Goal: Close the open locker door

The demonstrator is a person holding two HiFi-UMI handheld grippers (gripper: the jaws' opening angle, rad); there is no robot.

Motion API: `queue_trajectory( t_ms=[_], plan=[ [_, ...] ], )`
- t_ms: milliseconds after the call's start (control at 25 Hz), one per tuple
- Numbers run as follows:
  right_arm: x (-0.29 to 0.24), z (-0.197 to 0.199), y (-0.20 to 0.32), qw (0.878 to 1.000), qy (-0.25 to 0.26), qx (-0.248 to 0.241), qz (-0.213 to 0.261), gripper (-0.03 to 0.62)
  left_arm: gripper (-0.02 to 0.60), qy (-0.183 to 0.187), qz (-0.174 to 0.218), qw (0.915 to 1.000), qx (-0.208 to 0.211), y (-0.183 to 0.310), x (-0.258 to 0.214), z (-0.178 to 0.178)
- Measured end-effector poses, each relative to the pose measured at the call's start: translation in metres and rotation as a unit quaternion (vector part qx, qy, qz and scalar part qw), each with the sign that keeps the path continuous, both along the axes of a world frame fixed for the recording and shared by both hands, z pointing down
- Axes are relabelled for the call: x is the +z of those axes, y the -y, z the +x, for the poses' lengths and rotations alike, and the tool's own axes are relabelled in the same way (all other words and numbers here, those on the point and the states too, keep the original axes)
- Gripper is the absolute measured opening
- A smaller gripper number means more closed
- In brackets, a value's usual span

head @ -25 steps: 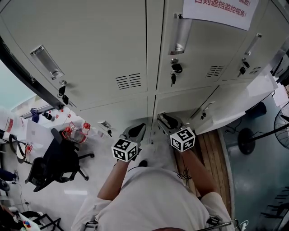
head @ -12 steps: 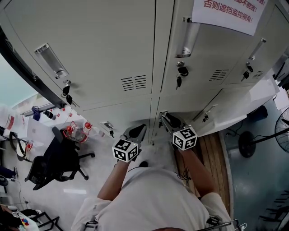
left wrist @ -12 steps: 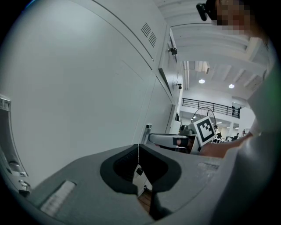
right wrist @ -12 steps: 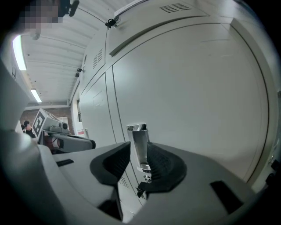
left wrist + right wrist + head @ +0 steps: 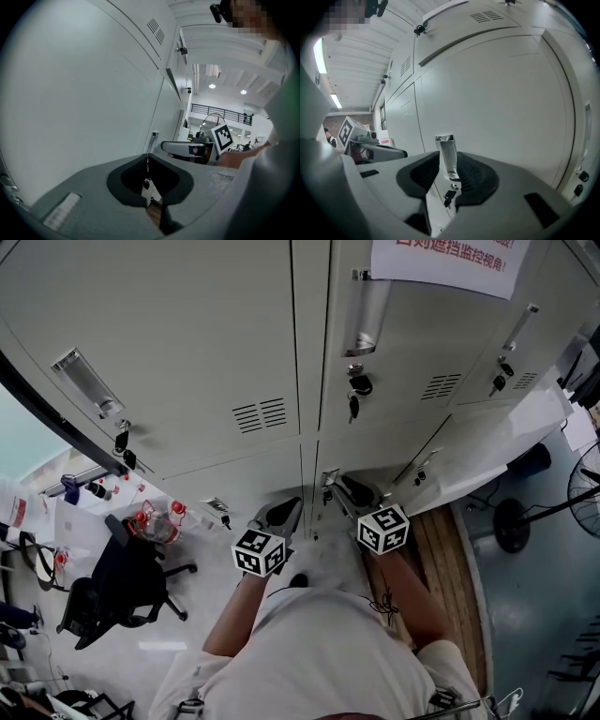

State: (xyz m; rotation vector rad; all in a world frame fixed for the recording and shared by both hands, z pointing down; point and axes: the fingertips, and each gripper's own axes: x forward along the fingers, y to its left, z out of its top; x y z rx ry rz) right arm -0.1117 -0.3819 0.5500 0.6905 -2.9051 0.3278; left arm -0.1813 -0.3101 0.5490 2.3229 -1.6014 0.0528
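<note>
Grey lockers (image 5: pixel 216 343) fill the head view. My right gripper (image 5: pixel 345 489) is at a lower door's (image 5: pixel 375 451) left edge. In the right gripper view, that door's upright metal handle (image 5: pixel 447 155) stands between the jaws (image 5: pixel 449 164), a key (image 5: pixel 451 193) hanging below it. These jaws have just been closing on the handle, and slim gaps still show, so they are open. Further right, a lower door panel (image 5: pixel 487 442) angles outward. My left gripper (image 5: pixel 284 509) points at the neighbouring lower door (image 5: pixel 84 93), shut on nothing, tips (image 5: pixel 148 161) meeting.
A black office chair (image 5: pixel 112 589) and a table with bottles (image 5: pixel 155 517) lie at the left. A wooden platform (image 5: pixel 441 559) runs under the lockers at the right, beside a floor fan (image 5: pixel 514 524). A paper notice (image 5: pixel 441 261) hangs on an upper door.
Both grippers stay at the same spot before the lower doors. The head view has swayed slightly, and the handle by the right gripper now shows.
</note>
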Motion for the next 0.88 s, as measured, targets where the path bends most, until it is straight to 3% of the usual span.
queue_trajectory(
  t_ms=[360,880],
  plan=[
    [0.013,0.060,-0.001,0.995,-0.056,0.080,0.002,0.110,0.015,0.004,-0.002,0.9988,0.049,0.008,0.000,0.038],
    [0.015,0.155,-0.025,0.981,-0.062,0.185,0.001,0.051,0.015,0.013,-0.004,0.9923,0.123,0.011,0.003,0.099]
  ],
)
